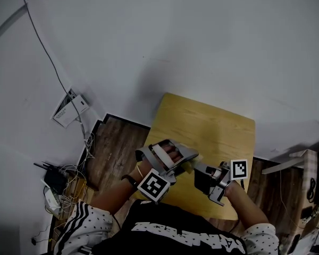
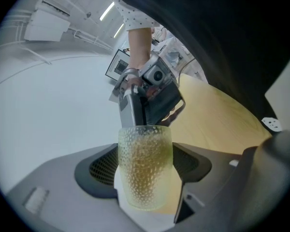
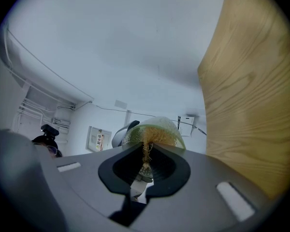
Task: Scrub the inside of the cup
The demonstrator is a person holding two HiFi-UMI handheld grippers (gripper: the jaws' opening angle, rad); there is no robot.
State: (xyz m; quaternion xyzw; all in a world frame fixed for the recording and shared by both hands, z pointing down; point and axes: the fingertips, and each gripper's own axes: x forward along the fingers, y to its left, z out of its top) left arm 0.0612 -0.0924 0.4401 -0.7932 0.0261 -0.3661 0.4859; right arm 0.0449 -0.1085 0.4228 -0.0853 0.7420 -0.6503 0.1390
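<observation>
A yellow-green dimpled glass cup (image 2: 144, 149) lies between the jaws of my left gripper (image 2: 145, 180), which is shut on it, mouth pointing away. In the head view the left gripper (image 1: 176, 158) holds the cup (image 1: 189, 167) on its side above the near part of the wooden table (image 1: 212, 126). My right gripper (image 1: 203, 174) faces the cup's mouth from the right. It is shut on a brown fibrous scrubber (image 3: 146, 152) whose far end reaches into the cup (image 3: 159, 131). The right gripper (image 2: 152, 100) shows just beyond the cup's rim in the left gripper view.
The small table stands against a white wall. To its left, on the dark wood floor (image 1: 114, 150), lie tangled cables and a power strip (image 1: 57, 187). A white box (image 1: 69, 109) hangs on the wall. Furniture (image 1: 308, 179) crowds the right edge.
</observation>
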